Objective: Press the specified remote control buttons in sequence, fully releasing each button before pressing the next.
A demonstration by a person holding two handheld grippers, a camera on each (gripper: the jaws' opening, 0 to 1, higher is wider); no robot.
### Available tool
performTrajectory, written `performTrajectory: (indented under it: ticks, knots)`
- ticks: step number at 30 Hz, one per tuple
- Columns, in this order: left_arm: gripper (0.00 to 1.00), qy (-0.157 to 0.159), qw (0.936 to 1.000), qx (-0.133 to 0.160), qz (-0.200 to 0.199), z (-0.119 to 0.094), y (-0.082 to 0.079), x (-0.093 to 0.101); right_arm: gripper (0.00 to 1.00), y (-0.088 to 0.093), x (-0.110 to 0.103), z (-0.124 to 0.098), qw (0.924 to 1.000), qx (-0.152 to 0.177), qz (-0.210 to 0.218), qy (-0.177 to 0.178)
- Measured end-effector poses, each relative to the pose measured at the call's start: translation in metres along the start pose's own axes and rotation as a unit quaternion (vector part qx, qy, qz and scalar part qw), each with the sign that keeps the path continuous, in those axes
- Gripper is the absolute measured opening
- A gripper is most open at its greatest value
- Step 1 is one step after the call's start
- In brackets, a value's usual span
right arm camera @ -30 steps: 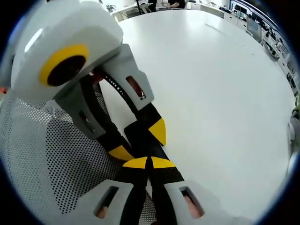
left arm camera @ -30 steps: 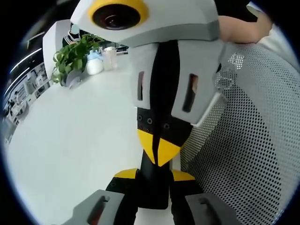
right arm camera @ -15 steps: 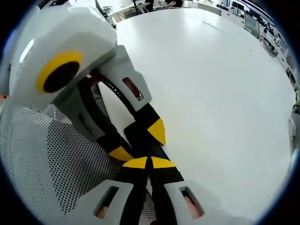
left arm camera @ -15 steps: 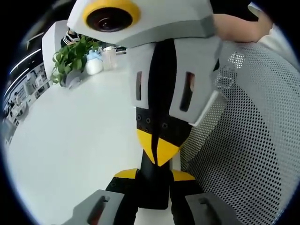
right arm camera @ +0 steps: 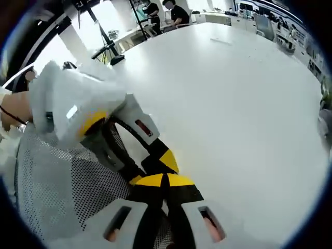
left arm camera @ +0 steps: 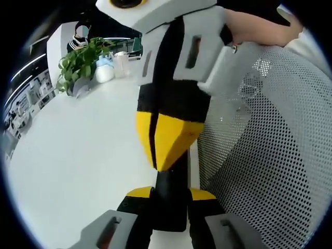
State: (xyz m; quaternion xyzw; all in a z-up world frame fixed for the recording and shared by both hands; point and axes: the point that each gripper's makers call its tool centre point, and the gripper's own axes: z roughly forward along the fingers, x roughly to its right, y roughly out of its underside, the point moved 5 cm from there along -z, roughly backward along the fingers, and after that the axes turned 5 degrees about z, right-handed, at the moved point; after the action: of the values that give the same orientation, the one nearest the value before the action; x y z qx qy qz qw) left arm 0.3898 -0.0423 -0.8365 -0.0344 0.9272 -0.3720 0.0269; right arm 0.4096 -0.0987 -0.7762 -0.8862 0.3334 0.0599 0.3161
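A black remote control [left arm camera: 171, 182] stands between the yellow-tipped jaws of my left gripper [left arm camera: 171, 195], which is shut on it. My right gripper [left arm camera: 165, 139] comes down from the top of the left gripper view. Its jaws are pressed together and its yellow tip hangs just over the remote's upper end; I cannot tell whether they touch. In the right gripper view my right gripper [right arm camera: 165, 180] is shut with nothing in it. Just beyond its tips is the left gripper [right arm camera: 152, 170], whose jaws hide most of the remote.
A white mesh chair back [left arm camera: 270, 155] rises close beside the grippers, also seen as mesh [right arm camera: 57, 197]. A broad white table [right arm camera: 244, 104] spreads beyond. A potted plant [left arm camera: 80, 65] and small containers [left arm camera: 106, 70] stand at its far edge. A hand [left arm camera: 259, 31] holds the right gripper.
My right gripper has drawn back from the remote toward the left camera, so its shut yellow tip now looks larger and higher. The left gripper and remote have stayed put.
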Motion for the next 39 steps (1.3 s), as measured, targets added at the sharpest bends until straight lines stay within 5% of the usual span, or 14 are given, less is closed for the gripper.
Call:
performTrajectory:
  ticks: [4,10,18,21,24,26,31,35,39]
  knots:
    - [0.25,0.0,1.0,0.0,0.0,0.0,0.0,0.0,0.0,-0.024,0.001,-0.03,0.9951,0.096,0.018,0.011]
    - [0.25,0.001,1.0,-0.001,0.001,0.0,0.0,0.0,0.0,-0.047,0.004,-0.082,0.9701,0.237,0.04,0.035]
    - [0.25,0.002,1.0,-0.001,0.0,0.0,0.0,0.0,0.0,-0.055,0.003,-0.143,0.9195,0.381,0.066,0.072]
    - [0.25,0.001,1.0,-0.001,0.001,0.001,-0.001,0.0,0.0,-0.052,0.006,-0.167,0.8916,0.437,0.065,0.101]
    - [0.25,-0.002,1.0,-0.003,0.009,0.002,-0.002,0.0,0.0,-0.047,0.008,-0.184,0.8709,0.472,0.084,0.108]
    - [0.25,-0.001,1.0,-0.003,0.009,0.002,-0.001,0.0,0.02,-0.043,0.009,-0.191,0.8645,0.481,0.088,0.117]
    - [0.25,-0.002,1.0,-0.001,0.006,0.002,-0.001,0.0,0.19,-0.031,0.014,-0.2,0.8464,0.497,0.081,0.172]
    - [0.25,-0.002,1.0,0.001,0.004,0.002,-0.001,0.0,0.5,-0.026,0.015,-0.212,0.8062,0.547,0.062,0.217]
    - [0.25,-0.003,1.0,0.001,0.004,0.002,-0.001,0.0,0.73,-0.02,0.011,-0.219,0.7867,0.566,0.052,0.24]
